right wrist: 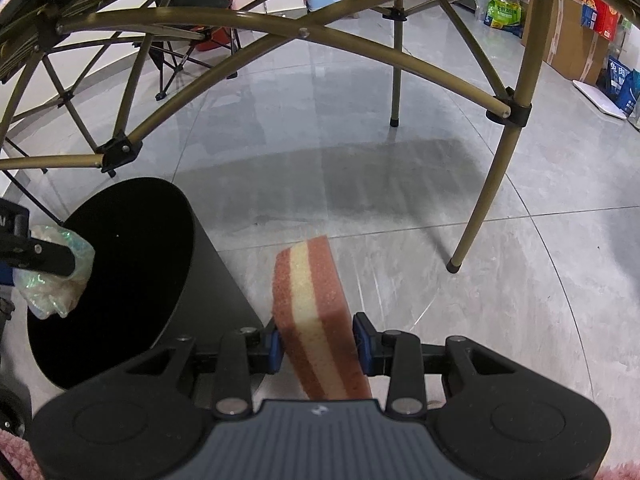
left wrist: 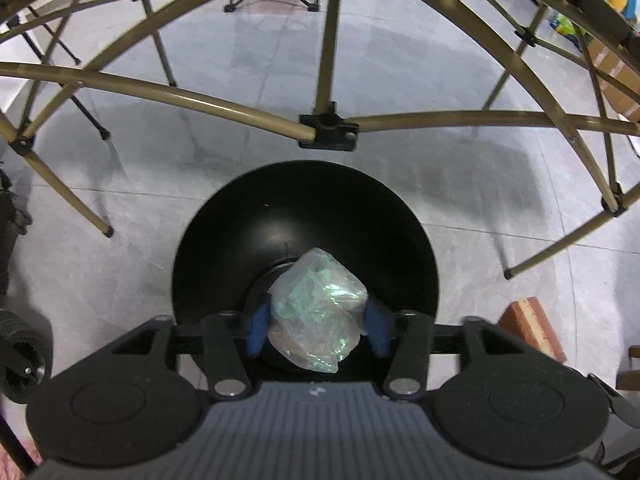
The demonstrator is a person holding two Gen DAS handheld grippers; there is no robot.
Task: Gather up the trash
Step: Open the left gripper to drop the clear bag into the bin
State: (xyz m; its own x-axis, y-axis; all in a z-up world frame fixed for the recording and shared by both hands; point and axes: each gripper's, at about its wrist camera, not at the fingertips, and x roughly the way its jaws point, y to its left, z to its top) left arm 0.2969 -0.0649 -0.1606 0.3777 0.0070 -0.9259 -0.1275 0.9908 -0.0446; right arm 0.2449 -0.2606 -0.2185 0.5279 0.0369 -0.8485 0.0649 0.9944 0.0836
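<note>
Over the mouth of a round black trash bin (left wrist: 280, 216) hangs a crumpled, shiny clear plastic bag (left wrist: 316, 312). It sits between the blue pads of my left gripper (left wrist: 318, 320), whose jaws stand apart and only loosely flank it; a dark gap shows at the right pad. My right gripper (right wrist: 318, 340) is shut on a pink-and-yellow layered sponge (right wrist: 308, 280), held upright just to the right of the bin (right wrist: 120, 260). The right wrist view also shows the bag (right wrist: 52, 296) and a left finger (right wrist: 40, 258) above the bin's rim. The sponge's end (left wrist: 532, 328) appears at the right in the left wrist view.
Olive-gold folding table legs and cross bars (left wrist: 328, 128) arch over the grey tiled floor beyond the bin. One leg's foot (right wrist: 454, 266) stands to the right of the sponge. Cardboard boxes and bags (right wrist: 576, 40) line the far right. A black wheel (left wrist: 20, 360) sits at the left.
</note>
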